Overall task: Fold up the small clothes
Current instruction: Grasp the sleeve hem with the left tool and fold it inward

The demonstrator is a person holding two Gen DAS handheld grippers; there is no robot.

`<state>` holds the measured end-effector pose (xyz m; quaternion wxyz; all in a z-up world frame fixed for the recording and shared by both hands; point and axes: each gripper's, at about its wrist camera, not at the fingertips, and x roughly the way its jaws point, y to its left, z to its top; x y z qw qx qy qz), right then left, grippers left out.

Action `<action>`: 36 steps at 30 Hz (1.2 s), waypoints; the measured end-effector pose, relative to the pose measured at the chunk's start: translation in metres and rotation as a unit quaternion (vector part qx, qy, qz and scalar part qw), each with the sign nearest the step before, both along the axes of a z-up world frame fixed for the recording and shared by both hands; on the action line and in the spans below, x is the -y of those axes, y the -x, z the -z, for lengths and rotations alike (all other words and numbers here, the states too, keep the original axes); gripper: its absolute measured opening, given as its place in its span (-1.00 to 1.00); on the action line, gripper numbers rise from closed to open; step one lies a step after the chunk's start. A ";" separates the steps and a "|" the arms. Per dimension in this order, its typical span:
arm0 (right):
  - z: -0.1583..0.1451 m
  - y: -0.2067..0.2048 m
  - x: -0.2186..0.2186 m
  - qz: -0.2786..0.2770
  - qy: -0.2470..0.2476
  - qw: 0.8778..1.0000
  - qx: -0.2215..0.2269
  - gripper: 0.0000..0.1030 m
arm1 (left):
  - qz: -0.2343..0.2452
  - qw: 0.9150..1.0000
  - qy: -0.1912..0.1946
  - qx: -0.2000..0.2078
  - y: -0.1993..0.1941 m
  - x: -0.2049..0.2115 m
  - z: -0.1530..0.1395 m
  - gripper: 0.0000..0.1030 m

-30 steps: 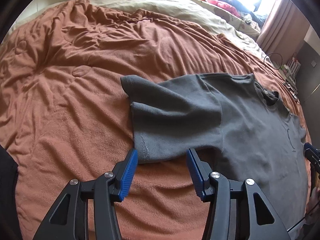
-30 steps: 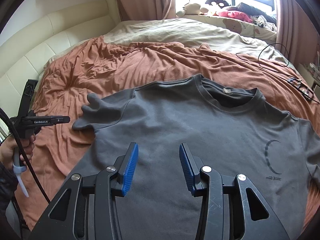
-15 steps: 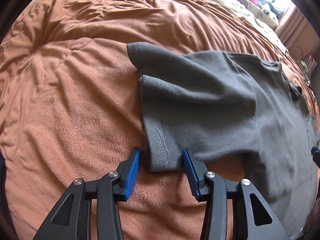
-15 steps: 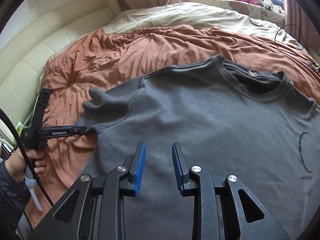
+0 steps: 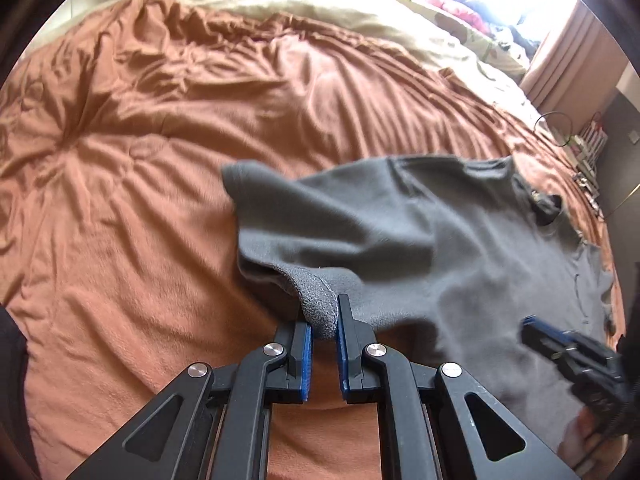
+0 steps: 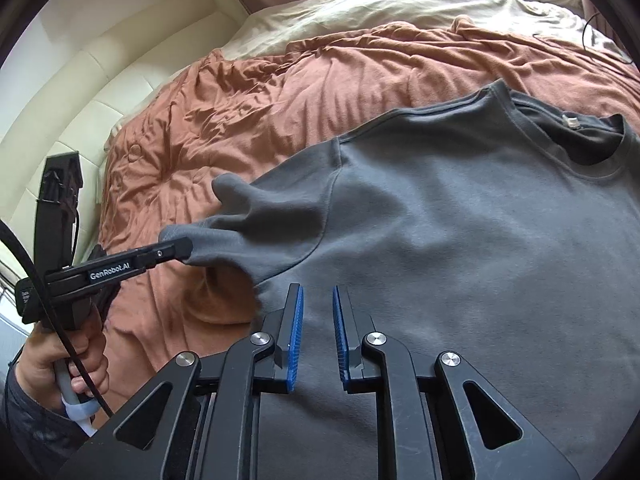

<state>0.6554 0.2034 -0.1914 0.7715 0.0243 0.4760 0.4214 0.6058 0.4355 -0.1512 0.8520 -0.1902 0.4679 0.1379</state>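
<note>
We see a dark grey short-sleeved cotton T-shirt [image 6: 460, 240] lying front-up on a rumpled rust-orange fleece blanket [image 5: 140, 200] that covers the bed, and we take this shirt as our landmark. Its round collar [image 6: 560, 136], with a small pale label inside, points toward the far end of the bed, where a cream-coloured sheet [image 6: 360, 12] shows beyond the blanket.

The left hand-held gripper [image 5: 323, 322], black with blue pads, is clenched on the hem of the shirt's sleeve [image 5: 316, 300]; the stitched sleeve edge sits pinched between the two pads and is lifted a little off the blanket, so the sleeve drapes in folds back toward the shirt's body. In the right wrist view the same left hand-held gripper [image 6: 176, 248] reaches in from the shirt's sleeve side, held by a person's hand [image 6: 60, 360] in a dark cuff, with a black cable [image 6: 36, 280] running past it.

The right hand-held gripper [image 6: 317, 312] hovers over the lower chest of the shirt, near the armpit seam of the gripped sleeve. Its blue pads stand apart with a narrow gap and no cloth between them, so it is released. In the left wrist view the right hand-held gripper [image 5: 568, 352] appears blurred over the shirt's body.

A padded cream headboard [image 6: 80, 92] curves along the blanket's edge, well beyond the gripped sleeve.
</note>
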 end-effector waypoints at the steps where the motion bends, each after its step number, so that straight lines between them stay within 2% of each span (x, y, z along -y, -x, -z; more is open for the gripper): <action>1: 0.004 -0.005 -0.003 0.002 -0.009 1.000 -0.017 -0.82 | 0.003 1.000 -0.005 0.003 -0.001 0.001 -0.007 -0.79; 6: 0.025 -0.022 -0.018 0.017 -0.042 0.996 -0.078 -0.88 | 0.026 0.999 -0.031 0.014 -0.015 0.015 -0.034 -0.79; 12: 0.048 -0.030 -0.037 0.031 -0.065 0.989 -0.125 -0.94 | 0.043 0.998 -0.043 0.006 -0.032 0.022 -0.046 -0.79; 17: 0.065 -0.031 -0.059 0.031 -0.073 0.985 -0.154 -0.95 | 0.058 0.998 -0.035 0.013 -0.036 0.028 -0.048 -0.79; 20: 0.072 -0.031 -0.068 0.028 -0.061 0.984 -0.164 -0.95 | 0.067 0.997 -0.020 0.013 -0.038 0.033 -0.046 -0.79; 27: 0.065 -0.037 -0.046 0.019 -0.094 0.980 -0.174 -0.93 | 0.083 0.996 -0.005 0.023 -0.045 0.049 -0.045 -0.79; 29: 0.062 -0.038 -0.033 0.024 -0.091 0.982 -0.165 -0.83 | 0.081 0.996 0.002 0.026 -0.048 0.051 -0.045 -0.79; 33: 0.052 -0.039 -0.005 0.052 -0.090 0.984 -0.143 -0.33 | 0.089 0.996 0.010 0.029 -0.054 0.063 -0.044 -0.79; 36: 0.047 -0.040 0.014 0.062 -0.083 0.986 -0.130 -0.29 | 0.104 0.994 0.011 0.027 -0.058 0.076 -0.041 -0.79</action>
